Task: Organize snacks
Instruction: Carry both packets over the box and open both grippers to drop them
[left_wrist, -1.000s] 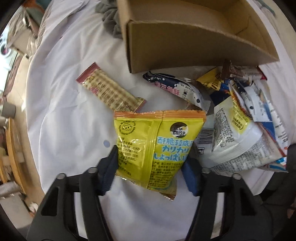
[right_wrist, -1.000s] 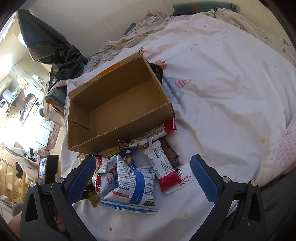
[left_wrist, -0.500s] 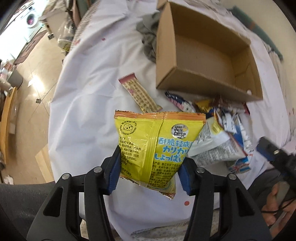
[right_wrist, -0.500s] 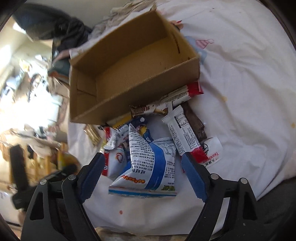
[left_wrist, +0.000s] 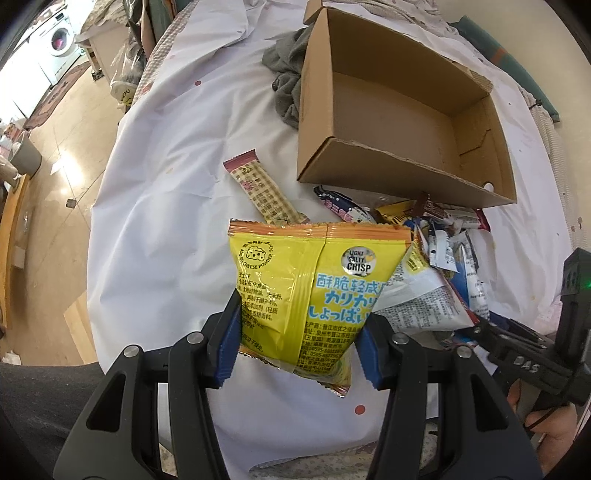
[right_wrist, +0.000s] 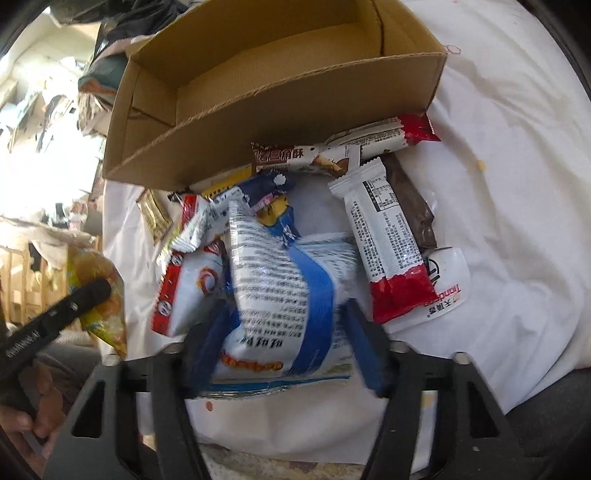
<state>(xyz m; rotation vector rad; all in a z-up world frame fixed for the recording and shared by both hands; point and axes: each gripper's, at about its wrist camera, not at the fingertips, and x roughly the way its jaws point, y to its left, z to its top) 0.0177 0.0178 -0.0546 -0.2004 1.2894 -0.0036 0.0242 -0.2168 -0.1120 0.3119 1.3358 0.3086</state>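
My left gripper (left_wrist: 297, 347) is shut on a yellow crisp bag (left_wrist: 314, 288) and holds it lifted above the white sheet. An open empty cardboard box (left_wrist: 402, 107) lies beyond it. A pile of snack packets (left_wrist: 436, 254) lies in front of the box. In the right wrist view my right gripper (right_wrist: 284, 350) has its blue pads on both sides of a white and blue snack bag (right_wrist: 284, 295) in that pile. Motion blur hides whether the pads press it. The box (right_wrist: 258, 85) is behind the pile.
A tan checked snack bar (left_wrist: 262, 188) lies alone on the sheet left of the pile. A grey cloth (left_wrist: 284, 81) is bunched at the box's far left corner. A white and red bar (right_wrist: 391, 243) and a brown bar (right_wrist: 413, 206) lie right of the blue bag. The bed edge and floor are to the left.
My left gripper has lifted the yellow bag higher off the sheet. My right gripper has moved down onto the pile and narrowed around the white and blue bag.
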